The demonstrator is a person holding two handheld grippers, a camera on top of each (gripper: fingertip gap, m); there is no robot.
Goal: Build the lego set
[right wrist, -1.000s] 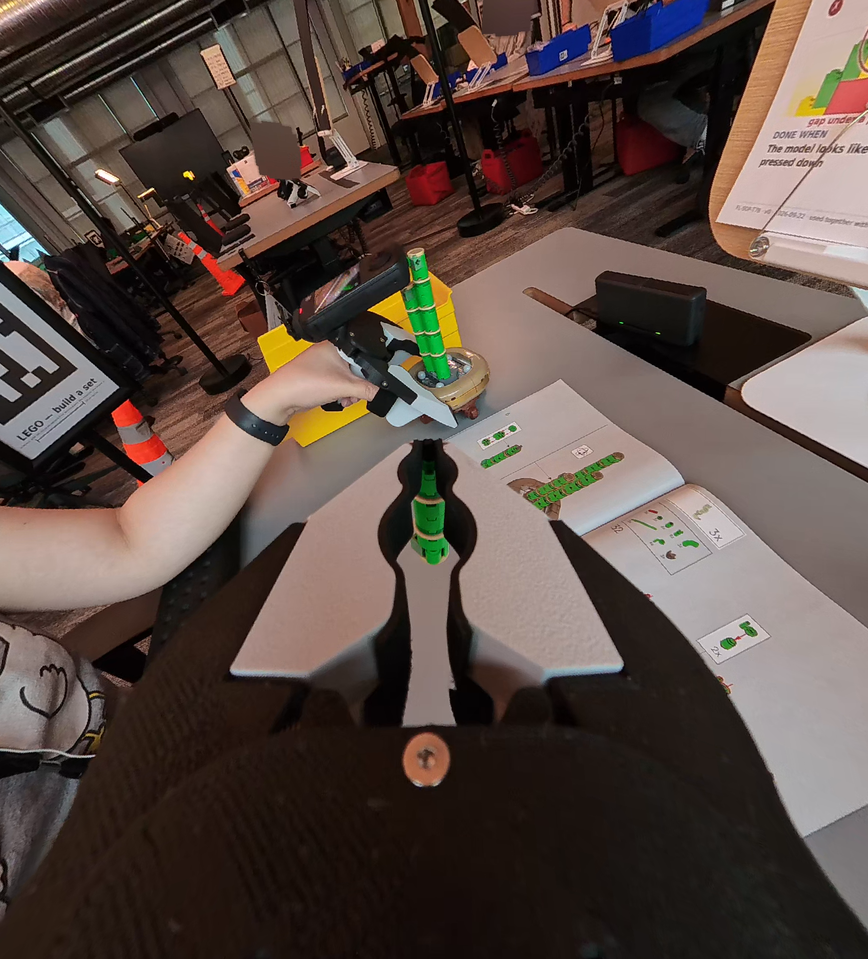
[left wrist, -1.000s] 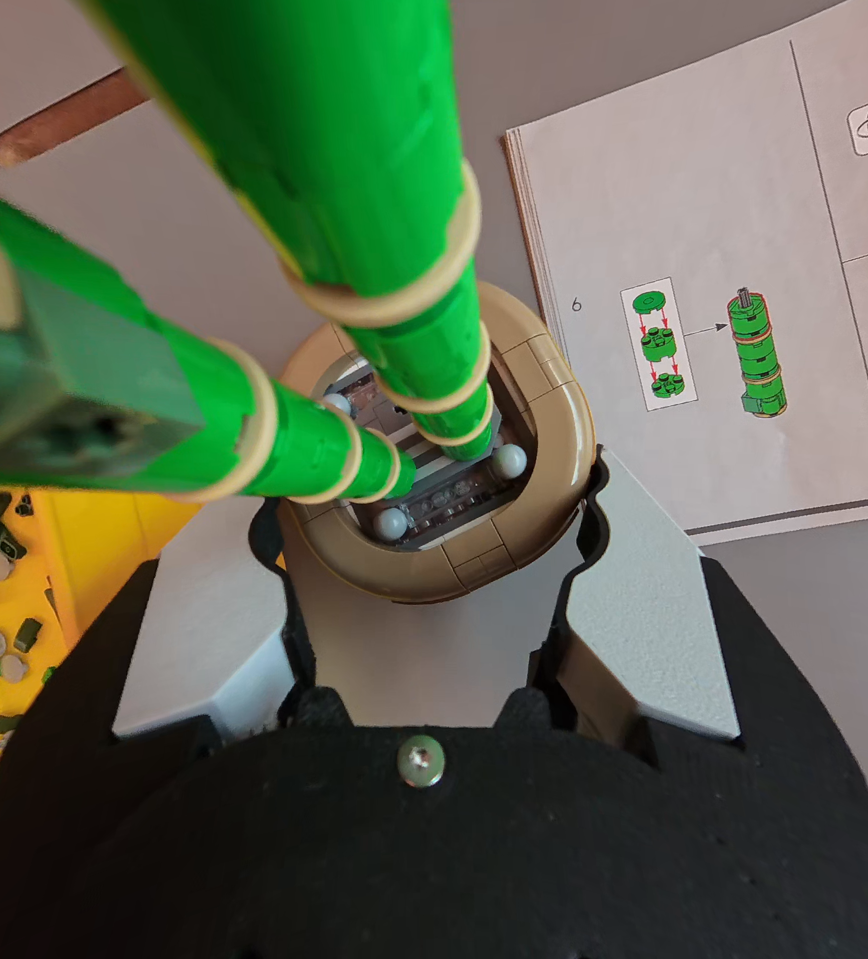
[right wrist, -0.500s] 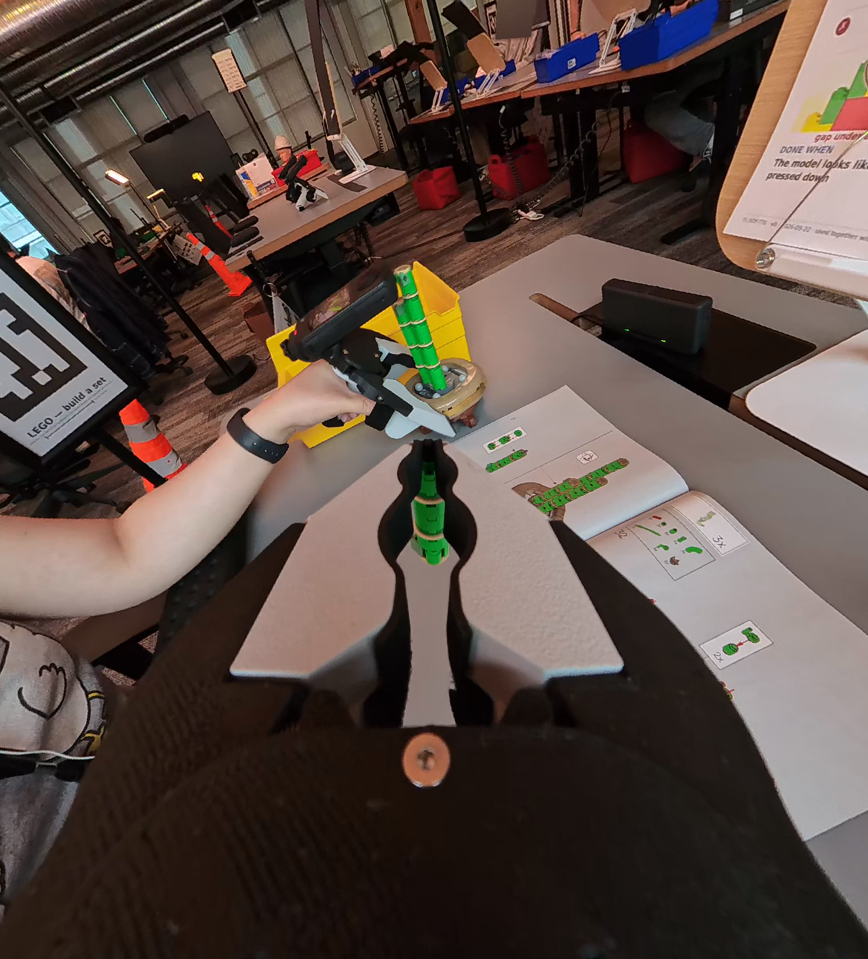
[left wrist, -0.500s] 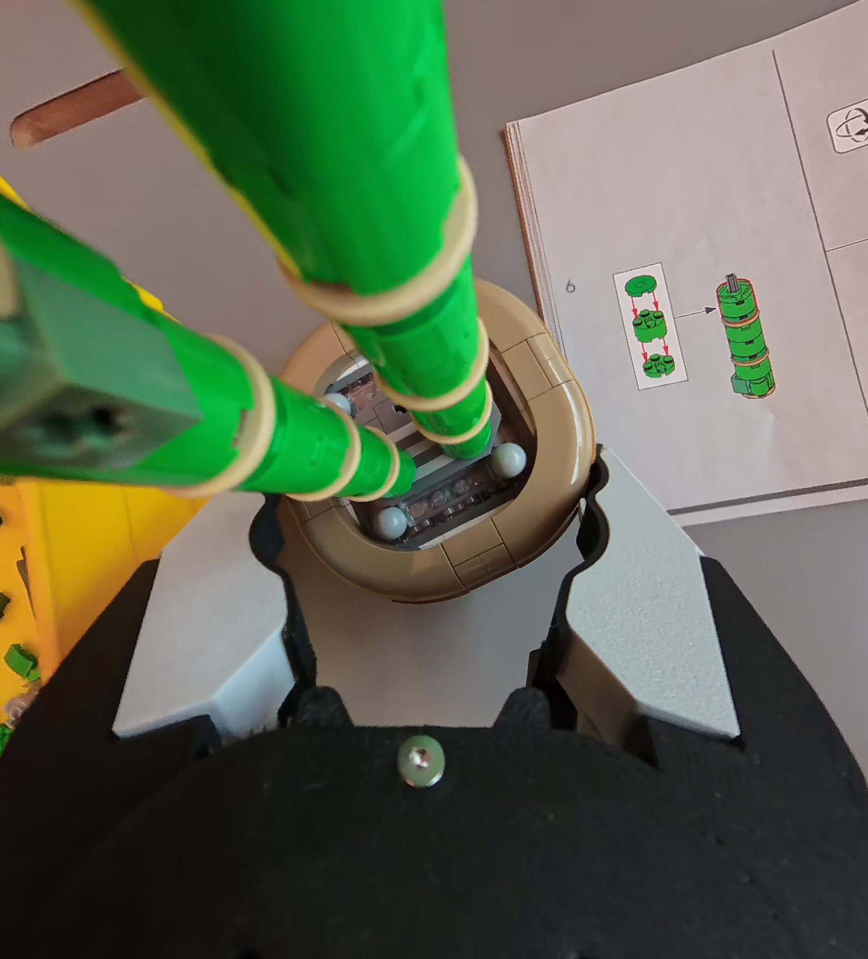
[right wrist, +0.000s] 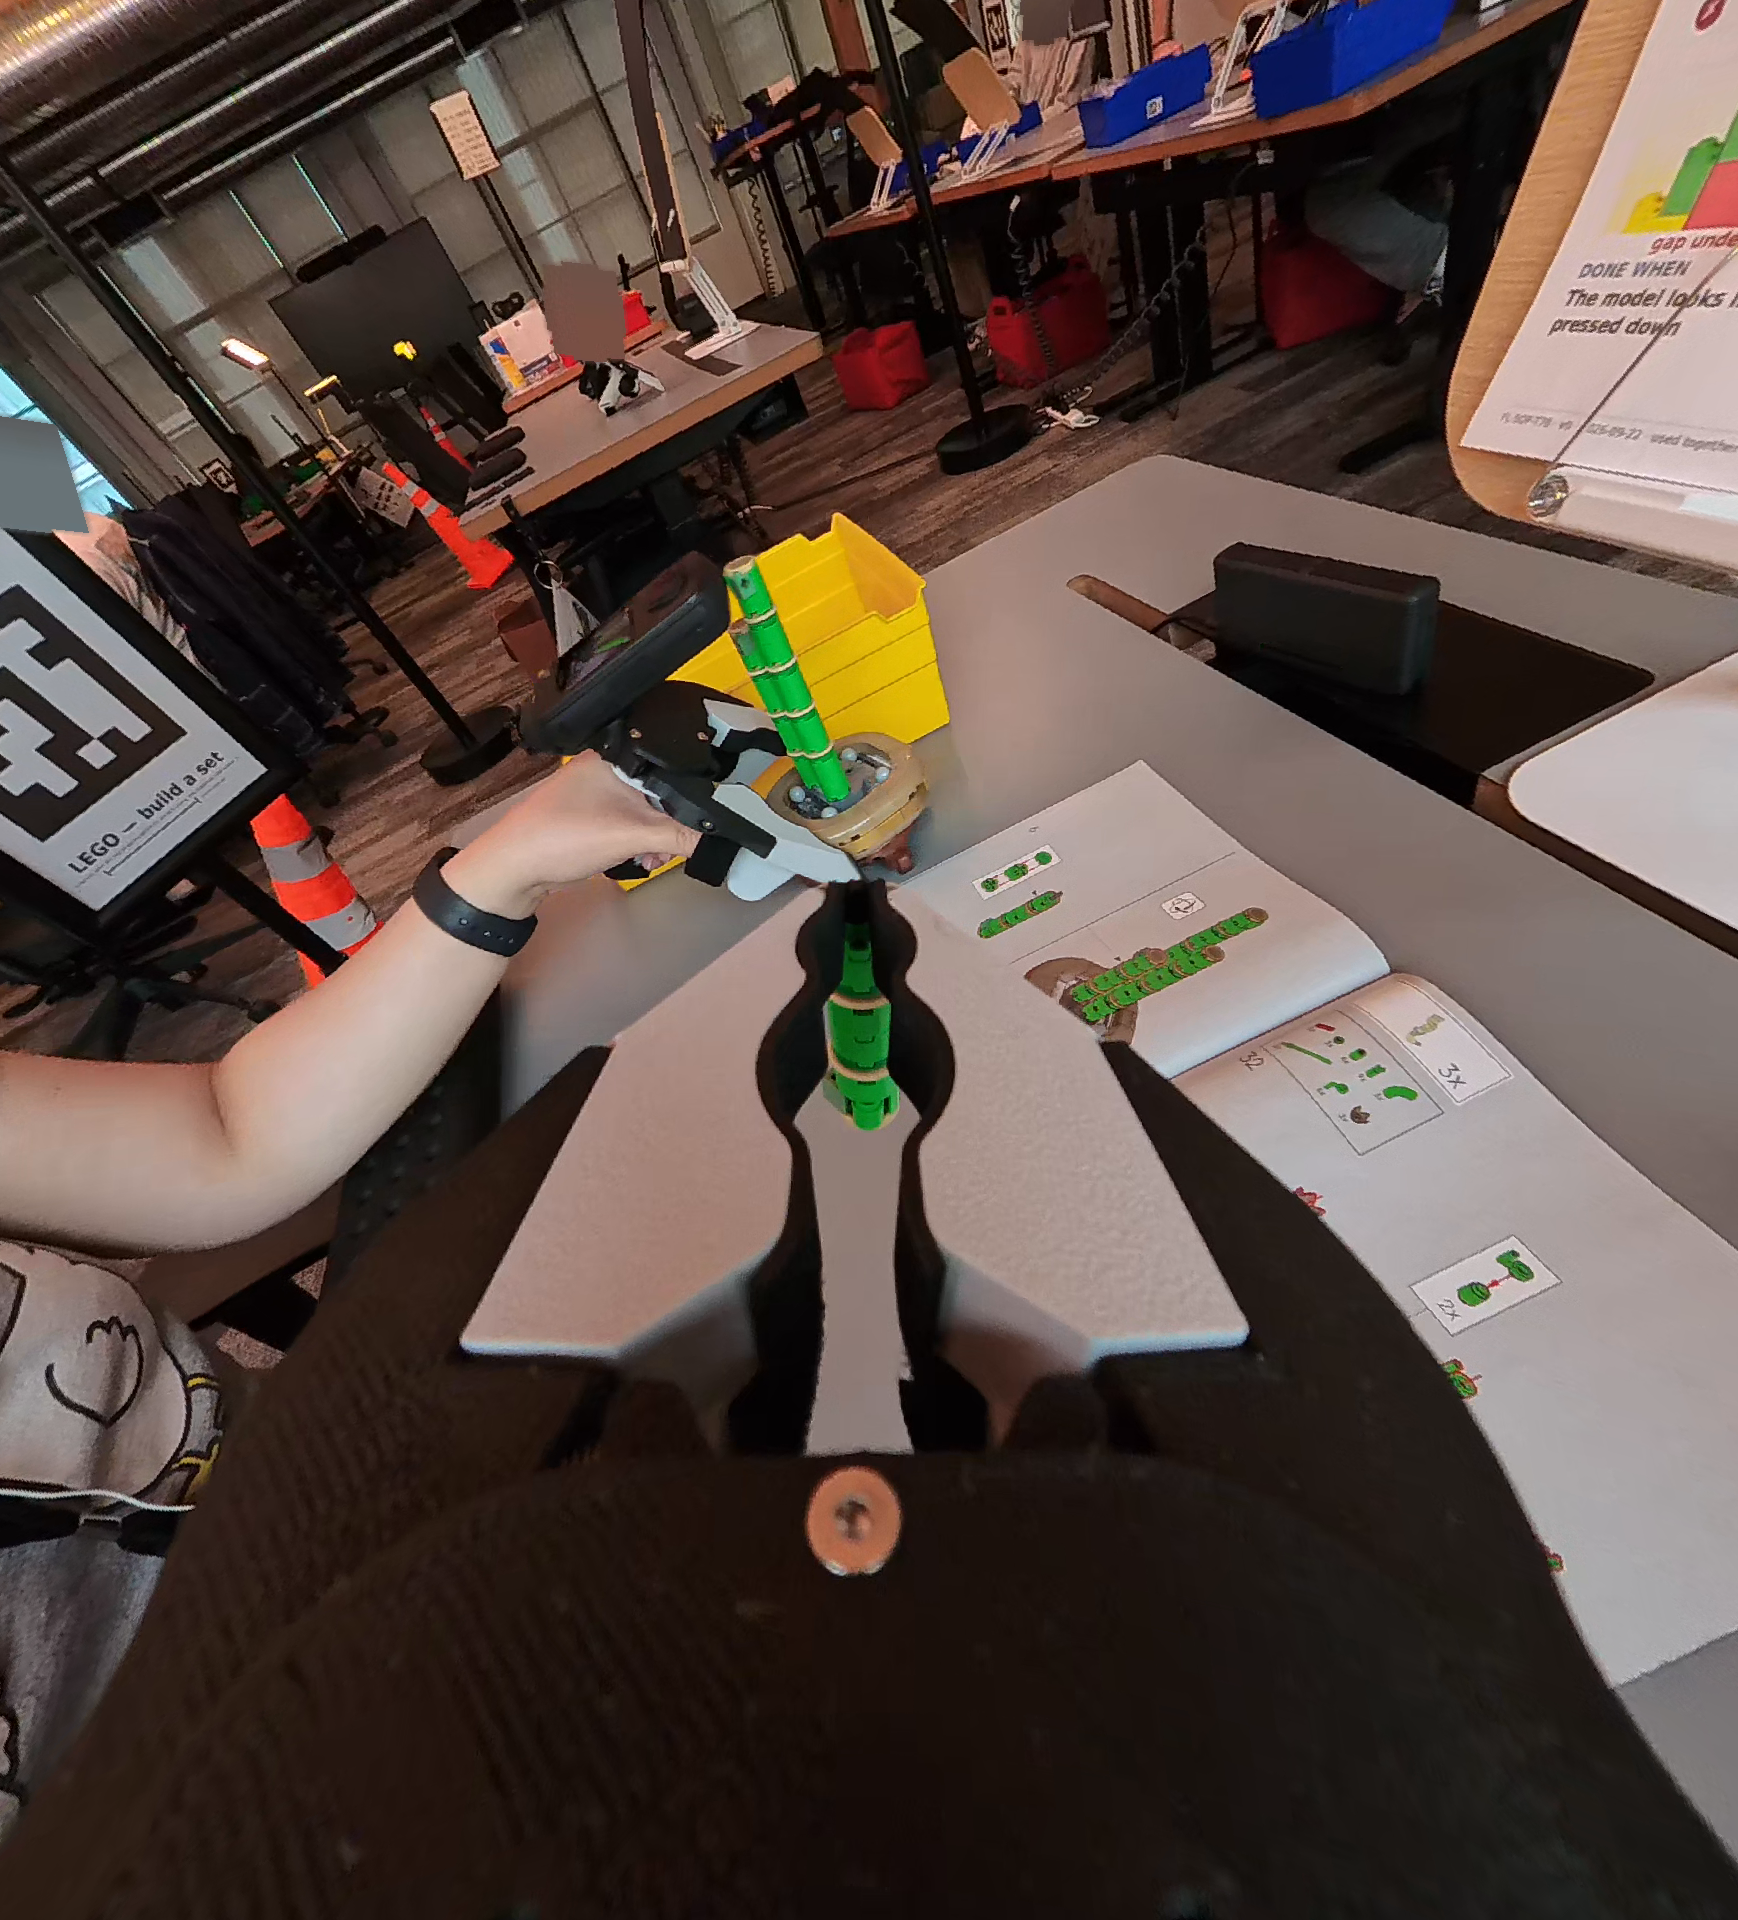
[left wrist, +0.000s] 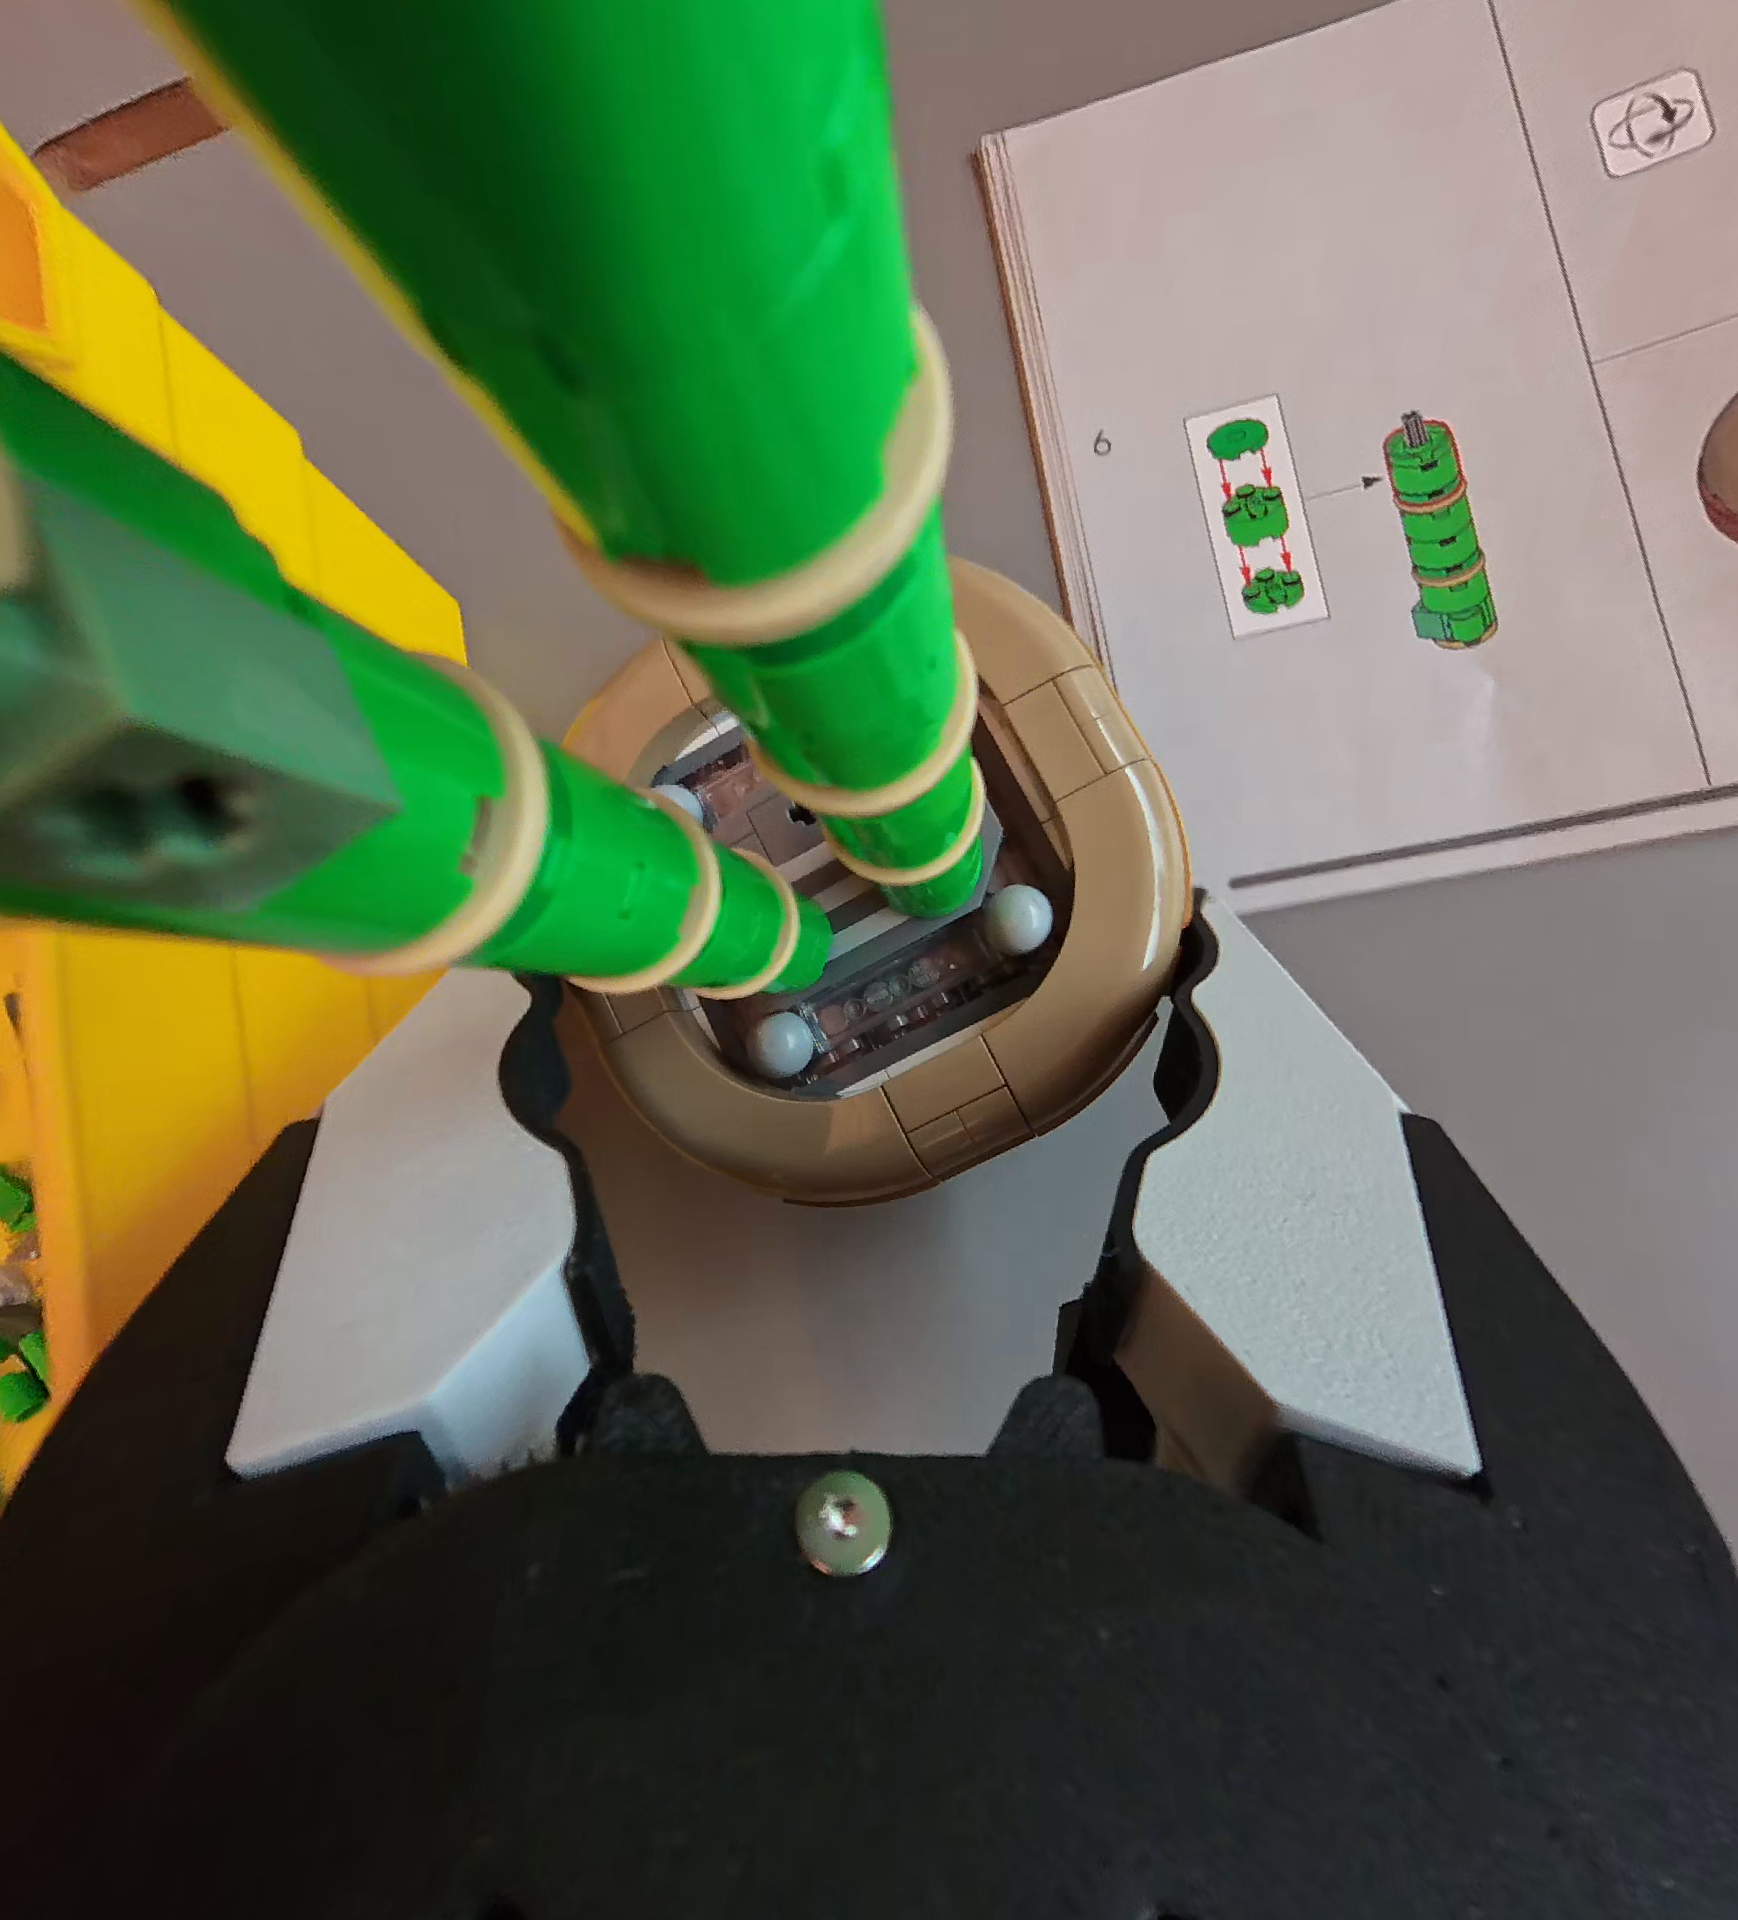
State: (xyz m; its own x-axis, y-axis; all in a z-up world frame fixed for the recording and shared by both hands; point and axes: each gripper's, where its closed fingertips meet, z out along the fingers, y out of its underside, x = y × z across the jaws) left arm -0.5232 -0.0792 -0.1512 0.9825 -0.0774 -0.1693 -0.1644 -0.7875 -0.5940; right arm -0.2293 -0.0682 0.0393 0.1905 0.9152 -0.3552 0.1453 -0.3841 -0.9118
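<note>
Gripping green stalk lengthwise, right gripper, pointing forward.

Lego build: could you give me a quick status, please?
Left gripper clamped around tan pot. Right gripper holding short green stalk. Two stalks planted; nothing blocking.

We see writing in four places but do not repeat it. The open instruction booklet carries printed step numbers, part counts and small diagram boxes on its white pages. Far left of the booklet, a black-framed sign bears a black-and-white square code with a line of lettering under it. Above and right of the booklet, a printed sheet on a wooden board has red and black lines of text beneath a coloured drawing. Well behind the booklet, a hanging paper notice is too small to read.
</note>
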